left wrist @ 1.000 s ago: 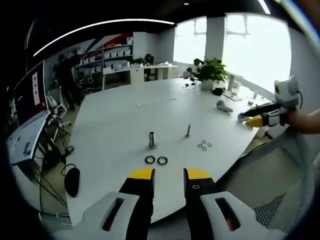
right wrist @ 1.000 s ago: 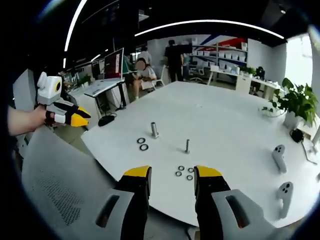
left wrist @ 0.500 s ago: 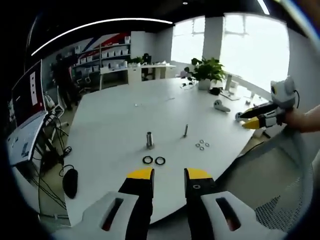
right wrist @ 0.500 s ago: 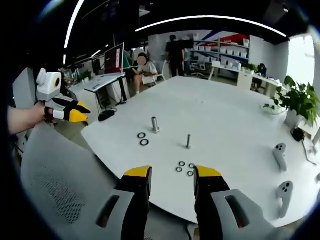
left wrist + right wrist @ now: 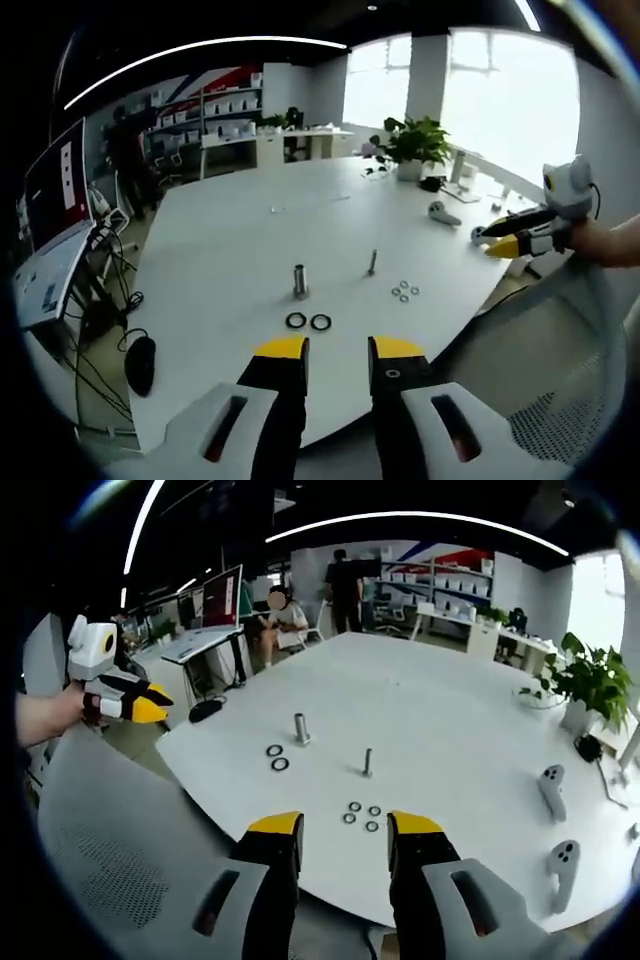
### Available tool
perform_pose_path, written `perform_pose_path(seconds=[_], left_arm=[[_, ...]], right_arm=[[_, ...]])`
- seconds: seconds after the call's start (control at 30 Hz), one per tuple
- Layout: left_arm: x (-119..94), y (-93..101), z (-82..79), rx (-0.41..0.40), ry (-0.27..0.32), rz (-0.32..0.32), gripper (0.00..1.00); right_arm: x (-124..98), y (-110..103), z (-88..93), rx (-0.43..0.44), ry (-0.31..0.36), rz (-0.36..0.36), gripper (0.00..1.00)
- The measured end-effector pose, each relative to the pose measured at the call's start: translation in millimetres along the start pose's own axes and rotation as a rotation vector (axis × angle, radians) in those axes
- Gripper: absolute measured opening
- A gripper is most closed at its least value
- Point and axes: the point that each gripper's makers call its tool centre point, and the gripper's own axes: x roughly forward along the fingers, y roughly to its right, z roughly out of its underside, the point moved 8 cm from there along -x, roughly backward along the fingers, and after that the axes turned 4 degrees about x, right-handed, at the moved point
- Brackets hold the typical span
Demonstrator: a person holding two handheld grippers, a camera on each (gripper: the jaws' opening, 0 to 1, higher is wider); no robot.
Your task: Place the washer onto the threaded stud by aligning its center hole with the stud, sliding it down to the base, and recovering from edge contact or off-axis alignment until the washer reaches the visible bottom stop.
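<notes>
A thin threaded stud (image 5: 372, 262) (image 5: 367, 762) stands upright on the white table (image 5: 230, 250) (image 5: 450, 740). Three small washers (image 5: 404, 291) (image 5: 360, 815) lie beside it. A thicker metal stud (image 5: 299, 281) (image 5: 299, 727) stands further off, with two dark rings (image 5: 308, 321) (image 5: 276, 757) next to it. My left gripper (image 5: 337, 349) is open, off the table's near edge, holding nothing. My right gripper (image 5: 343, 827) is open too, just short of the small washers. In the left gripper view the right gripper (image 5: 510, 240) hangs at the far right; in the right gripper view the left gripper (image 5: 135, 702) hangs at the far left.
Two game controllers (image 5: 555, 820) lie on the table at the right, one also visible (image 5: 445, 211) in the left gripper view. A potted plant (image 5: 415, 145) stands at the far edge. A mesh chair back (image 5: 110, 860) is near me. People (image 5: 285, 620) are at desks behind.
Both views have shifted slightly with my hands; the right gripper view has drawn back a little from the table. The studs, washers and rings have not moved.
</notes>
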Motion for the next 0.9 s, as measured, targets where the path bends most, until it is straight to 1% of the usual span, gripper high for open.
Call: perform_pose_path(seconds=[0.1,0.23,0.33,0.47,0.53,0.7,0.9], left_arm=[[-0.1,-0.5,-0.1,-0.001,-0.002,-0.005,0.21],[0.9,1.3,0.2,0.0,-0.006,0.002,0.22],[1.6,1.0,1.1,0.015,-0.021,-0.007,0.22],[-1.2,-0.4,0.2,0.006,-0.003,-0.02,0.21],[-0.3,0.0,0.9,0.0,-0.012,-0.015,0.22],[0.6,0.9,0.8,0.023,-0.02,-0.023,0.22],[2.0,-2.6,3.4,0.021,-0.047,-0.034,0.22]], right_arm=[[-0.1,-0.4,-0.6,-0.006,0.006,-0.005,0.35],[1.0,-1.7,0.3,-0.012,-0.005,-0.021,0.35],[1.5,-1.8,0.5,-0.014,-0.005,-0.026,0.35],[1.5,-3.2,1.6,-0.012,-0.012,-0.036,0.35],[1.9,-3.8,1.4,-0.009,-0.01,-0.043,0.35],[1.7,-5.1,1.5,-0.006,-0.002,-0.055,0.35],[2.9,-8.1,1.1,-0.006,-0.003,-0.078,0.34]])
